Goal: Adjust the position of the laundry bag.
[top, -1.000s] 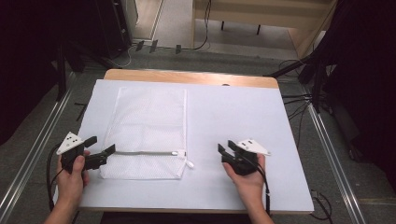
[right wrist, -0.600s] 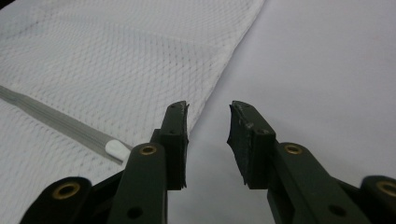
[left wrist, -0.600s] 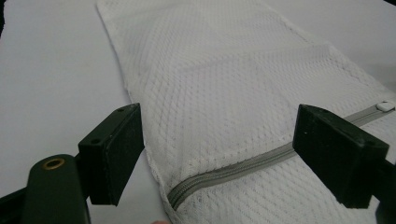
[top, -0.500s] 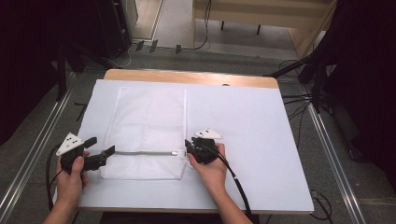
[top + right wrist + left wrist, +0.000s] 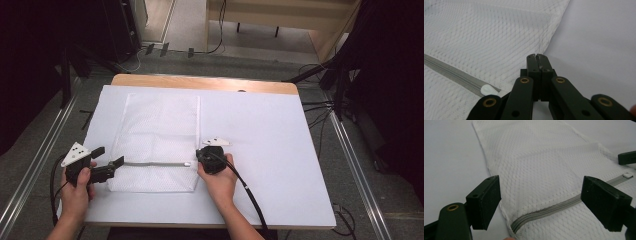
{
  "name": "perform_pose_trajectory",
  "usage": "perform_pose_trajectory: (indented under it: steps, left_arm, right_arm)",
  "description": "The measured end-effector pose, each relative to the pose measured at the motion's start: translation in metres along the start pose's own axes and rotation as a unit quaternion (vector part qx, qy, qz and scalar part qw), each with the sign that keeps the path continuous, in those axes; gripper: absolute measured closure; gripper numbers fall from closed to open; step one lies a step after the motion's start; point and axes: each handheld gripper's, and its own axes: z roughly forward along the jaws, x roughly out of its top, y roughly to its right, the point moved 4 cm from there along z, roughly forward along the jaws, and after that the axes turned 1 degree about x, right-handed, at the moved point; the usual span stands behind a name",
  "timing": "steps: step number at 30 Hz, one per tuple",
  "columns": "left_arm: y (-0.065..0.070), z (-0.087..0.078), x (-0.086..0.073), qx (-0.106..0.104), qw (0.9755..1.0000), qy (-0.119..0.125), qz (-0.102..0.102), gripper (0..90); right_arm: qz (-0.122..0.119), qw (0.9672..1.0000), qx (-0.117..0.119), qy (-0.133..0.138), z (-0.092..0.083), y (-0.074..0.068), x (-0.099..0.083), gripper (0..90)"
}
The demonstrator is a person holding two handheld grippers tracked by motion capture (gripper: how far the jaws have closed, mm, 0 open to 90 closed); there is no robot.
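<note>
At the far left of the high view, the left gripper (image 5: 111,166) is held low at the left edge of the white mesh zip bag (image 5: 159,131), with its 2 black jaws spread wide and nothing pinched. In the left gripper view the jaws (image 5: 541,200) are seen straddling the bag's corner, right where the grey zipper (image 5: 549,208) starts, but the pads aren't pressed on anything.

The bag itself is laid flat on the white table cover (image 5: 280,150), left of centre, with the zipper run across its near end and the small white zipper pull (image 5: 187,163) parked at the right end.

Further right, the right gripper (image 5: 201,156) is found at the bag's right edge, just beside that pull. Its jaws have just been closing and are now clamped fully together (image 5: 539,58). In the right gripper view they're seen over the bag's right edge with the pull (image 5: 488,90) off to their side, apart from the tips, so nothing is gripped.
</note>
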Motion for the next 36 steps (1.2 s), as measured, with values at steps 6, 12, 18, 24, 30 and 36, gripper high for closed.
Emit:
perform_pose_trajectory:
  steps: [6,12,18,24,30,36]
  left_arm:
    - [0.001,0.001,0.0,-0.002,1.0,-0.002,0.001,16.6]
    - [0.004,0.0,0.001,-0.01,0.9999,0.007,0.007,16.6]
    - [0.007,0.004,0.0,-0.01,0.9999,0.002,0.009,16.6]
    - [0.012,0.007,0.001,-0.012,0.9998,0.002,0.014,16.6]
    - [0.014,0.008,0.001,-0.011,0.9998,0.002,0.014,16.6]
    - [0.012,0.008,0.0,-0.009,0.9999,0.001,0.012,16.6]
  right_arm:
    - [-0.009,0.9998,-0.015,0.003,-0.01,0.01,-0.001,90.0]
    - [-0.006,0.9995,-0.03,0.006,-0.025,0.032,-0.01,90.0]
    - [0.011,0.9987,-0.049,0.011,-0.048,0.06,-0.022,90.0]
    - [0.029,0.9971,-0.069,0.015,-0.072,0.085,-0.034,90.0]
    - [0.038,0.9955,-0.086,0.012,-0.095,0.106,-0.047,90.0]
    - [0.05,0.9953,-0.082,0.009,-0.11,0.117,-0.061,90.0]
